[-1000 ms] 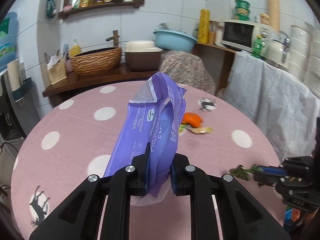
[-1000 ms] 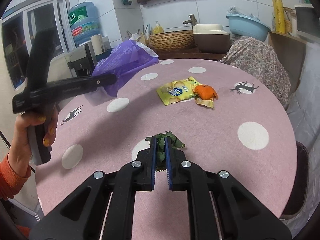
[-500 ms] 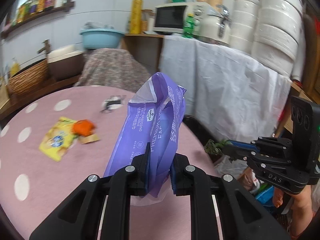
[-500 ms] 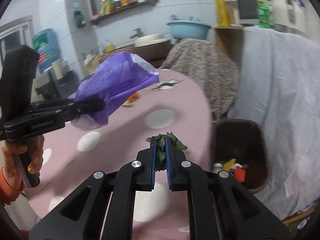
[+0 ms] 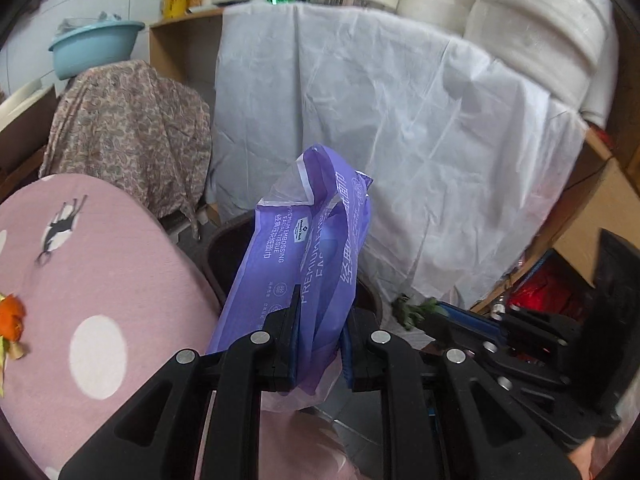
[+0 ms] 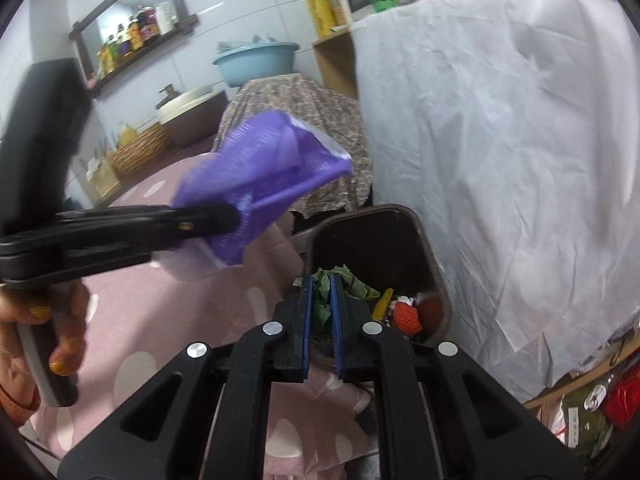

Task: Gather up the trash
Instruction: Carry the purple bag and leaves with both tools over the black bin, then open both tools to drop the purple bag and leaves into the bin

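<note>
My left gripper pinches the purple tissue wrapper, my right gripper the wilted greens, above the brown bin; the light wrapper may drift past the rim.

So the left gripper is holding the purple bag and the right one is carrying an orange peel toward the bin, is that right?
Not quite: the right gripper is shut on green leaves, not an orange peel, as the right wrist view shows. The rest holds: the left gripper grips the purple bag, and the bin lies just ahead.

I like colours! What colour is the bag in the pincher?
Purple bag, clearest in the left wrist view.
</note>
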The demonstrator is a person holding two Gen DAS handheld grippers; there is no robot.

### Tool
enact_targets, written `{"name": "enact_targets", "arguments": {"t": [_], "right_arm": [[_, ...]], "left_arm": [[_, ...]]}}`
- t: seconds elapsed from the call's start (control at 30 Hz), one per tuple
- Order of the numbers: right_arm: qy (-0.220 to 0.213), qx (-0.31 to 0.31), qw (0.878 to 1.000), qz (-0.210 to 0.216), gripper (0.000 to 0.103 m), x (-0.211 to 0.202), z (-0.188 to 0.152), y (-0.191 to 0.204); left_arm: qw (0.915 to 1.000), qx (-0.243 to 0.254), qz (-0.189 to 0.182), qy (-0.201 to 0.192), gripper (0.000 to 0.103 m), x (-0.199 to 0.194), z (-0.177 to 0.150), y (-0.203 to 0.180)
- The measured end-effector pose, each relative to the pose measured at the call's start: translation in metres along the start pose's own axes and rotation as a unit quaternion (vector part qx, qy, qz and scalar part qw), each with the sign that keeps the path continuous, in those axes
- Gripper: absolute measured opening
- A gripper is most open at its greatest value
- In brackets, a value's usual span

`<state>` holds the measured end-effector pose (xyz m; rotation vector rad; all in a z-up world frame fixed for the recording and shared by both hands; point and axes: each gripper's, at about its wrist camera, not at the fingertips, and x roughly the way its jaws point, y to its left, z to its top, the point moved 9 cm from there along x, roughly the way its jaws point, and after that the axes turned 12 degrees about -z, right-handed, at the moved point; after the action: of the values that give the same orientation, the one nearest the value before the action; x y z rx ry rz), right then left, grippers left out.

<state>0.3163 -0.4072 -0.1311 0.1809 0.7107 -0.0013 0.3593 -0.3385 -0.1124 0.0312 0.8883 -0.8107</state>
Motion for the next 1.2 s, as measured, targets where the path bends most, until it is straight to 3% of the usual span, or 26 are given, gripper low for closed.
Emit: {"name": "enact_targets", "arguments": {"t": [0.17,0.43,0.47,0.5,0.53,0.57,0.6,0.9,1.1,1.2], "right_arm": [[0.01,0.019,1.0,-0.013,0.01,0.01,-0.006,-0.022],[0.021,0.028,0.999,-0.026,0.01,0.023,-0.012,-0.033],[0.022,0.029,0.999,-0.027,0.01,0.023,-0.013,-0.035],[0.023,0.031,0.999,-0.026,0.01,0.025,-0.013,-0.035],[0.025,0.031,0.999,-0.026,0.01,0.027,-0.014,-0.036],[0.025,0.031,0.999,-0.027,0.01,0.028,-0.015,-0.036],[0.026,0.03,0.999,-0.027,0.01,0.029,-0.015,-0.037],[0.048,0.023,0.999,-0.01,0.01,0.059,-0.017,-0.024],[0.086,0.027,0.996,0.011,0.01,0.106,-0.019,-0.009],[0.102,0.016,0.995,0.001,0.009,0.131,-0.022,-0.004]], "left_arm": [[0.9986,-0.032,0.012,0.039,0.016,0.049,0.003,0.016],[0.9963,-0.055,0.012,0.066,0.02,0.081,0.01,0.025],[0.9962,-0.053,0.015,0.066,0.03,0.083,0.011,0.026],[0.9963,-0.054,0.017,0.064,0.046,0.085,0.012,0.026],[0.9965,-0.055,0.016,0.06,0.054,0.085,0.014,0.027],[0.9967,-0.058,0.014,0.054,0.065,0.084,0.015,0.027],[0.9969,-0.061,0.008,0.047,0.069,0.081,0.016,0.026],[0.9984,-0.055,0.011,0.003,0.08,0.048,0.023,0.029],[0.9973,-0.059,0.026,-0.034,0.083,0.014,0.027,0.039],[0.9968,-0.056,0.032,-0.047,0.084,-0.004,0.025,0.045]]}}
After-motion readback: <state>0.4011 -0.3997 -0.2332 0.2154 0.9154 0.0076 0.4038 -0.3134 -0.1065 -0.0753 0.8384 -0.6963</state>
